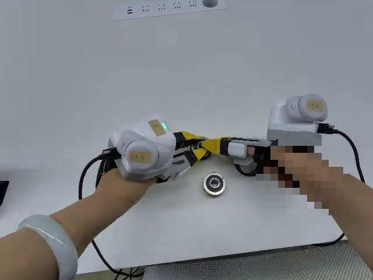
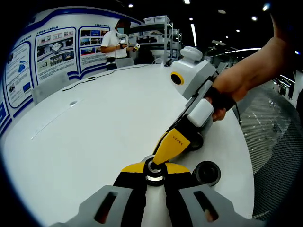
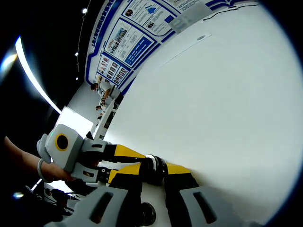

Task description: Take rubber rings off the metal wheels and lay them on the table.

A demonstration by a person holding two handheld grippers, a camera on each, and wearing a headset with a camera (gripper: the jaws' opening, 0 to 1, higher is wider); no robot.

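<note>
Gripping one wheel (image 2: 154, 166) between them just above the table (image 1: 175, 70), the left gripper (image 2: 153, 174) and right gripper (image 3: 152, 171) meet nose to nose. The left jaws are clenched on the wheel from one side. The right jaws are closed on it from the other, their yellow tips against its rim. A black ring (image 3: 160, 166) appears to sit around this wheel, so the pull-off looks under way rather than finished, though I cannot tell whether the right jaws bite the rubber or the metal. A second wheel (image 1: 214, 184) lies flat on the table below the grippers, apart from them, with a dark band round its bright hub. By the look of it that ring is on and that wheel is waiting its turn. A dark round thing (image 1: 247, 167) lies on the table under the right gripper, and it is too hidden to say whether it is a loose ring or another wheel. So at best one ring is laid down and at least two steps remain. As for containers, the task names only the tabletop as the place for the rings.
</note>
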